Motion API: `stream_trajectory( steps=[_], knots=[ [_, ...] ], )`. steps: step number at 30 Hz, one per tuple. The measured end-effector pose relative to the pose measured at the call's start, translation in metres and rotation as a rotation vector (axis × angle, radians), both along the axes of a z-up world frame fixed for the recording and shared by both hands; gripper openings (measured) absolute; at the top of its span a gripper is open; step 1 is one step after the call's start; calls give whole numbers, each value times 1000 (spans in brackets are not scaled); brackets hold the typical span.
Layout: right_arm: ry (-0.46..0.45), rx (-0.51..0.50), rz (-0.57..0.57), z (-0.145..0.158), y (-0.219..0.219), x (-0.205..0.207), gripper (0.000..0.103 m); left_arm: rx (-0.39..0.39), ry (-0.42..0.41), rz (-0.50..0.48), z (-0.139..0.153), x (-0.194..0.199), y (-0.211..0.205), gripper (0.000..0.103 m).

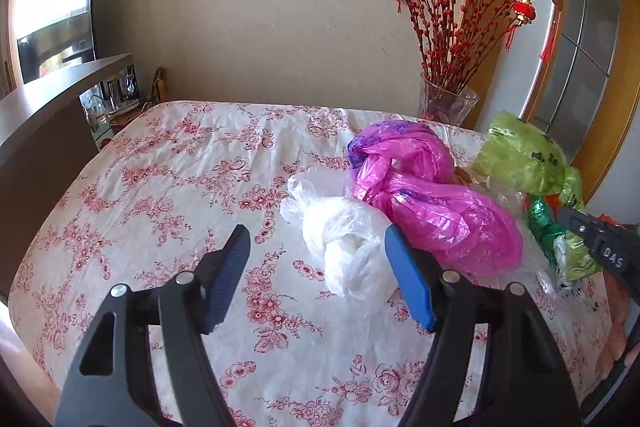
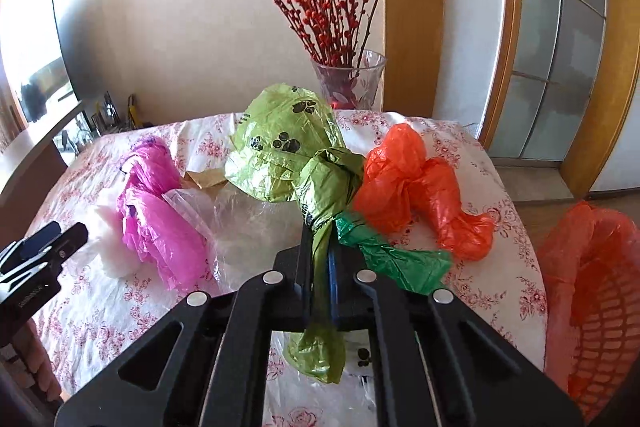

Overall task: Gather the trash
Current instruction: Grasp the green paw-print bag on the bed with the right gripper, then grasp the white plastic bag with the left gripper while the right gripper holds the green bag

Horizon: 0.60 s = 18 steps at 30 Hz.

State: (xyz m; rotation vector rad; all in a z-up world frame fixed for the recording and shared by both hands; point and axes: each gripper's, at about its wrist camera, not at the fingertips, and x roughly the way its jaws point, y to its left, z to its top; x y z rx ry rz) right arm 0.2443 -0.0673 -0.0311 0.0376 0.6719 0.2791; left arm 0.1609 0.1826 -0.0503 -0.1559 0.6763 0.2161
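Right wrist view: right gripper (image 2: 320, 259) pinches the soft, light green paw-print bag (image 2: 280, 151) at its twisted neck. Left gripper (image 1: 316, 275) hangs wide open.

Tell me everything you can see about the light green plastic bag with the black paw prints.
The green bag is thin, crinkled, slightly see-through plastic printed with black paw prints. It is knotted: above the knot it puffs out into a rounded bulge, below it narrows into a twisted tail. The right claw is shut on that tail, and the loose end hangs down behind the fingers. The bulge stands over the flowered tablecloth, between the pink bag and the orange bag. A darker green bag lies against its tail.
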Motion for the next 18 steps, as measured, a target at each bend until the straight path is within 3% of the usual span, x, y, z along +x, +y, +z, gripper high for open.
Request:
stream_trajectory(
  steps=[6, 12, 13, 18],
  knots=[
    [-42, 37, -4, 14, -19, -21, 7, 17, 42, 10, -7, 16, -7, 70],
    [-49, 30, 4, 15, -23, -29, 7, -14, 90, 20, -17, 30, -4, 72],
    [-50, 30, 4, 15, -23, -29, 7, -24, 95, 15, -19, 32, -4, 69],
    [-45, 30, -1, 14, -28, -34, 7, -43, 93, -23, -23, 30, -6, 28]
  ],
)
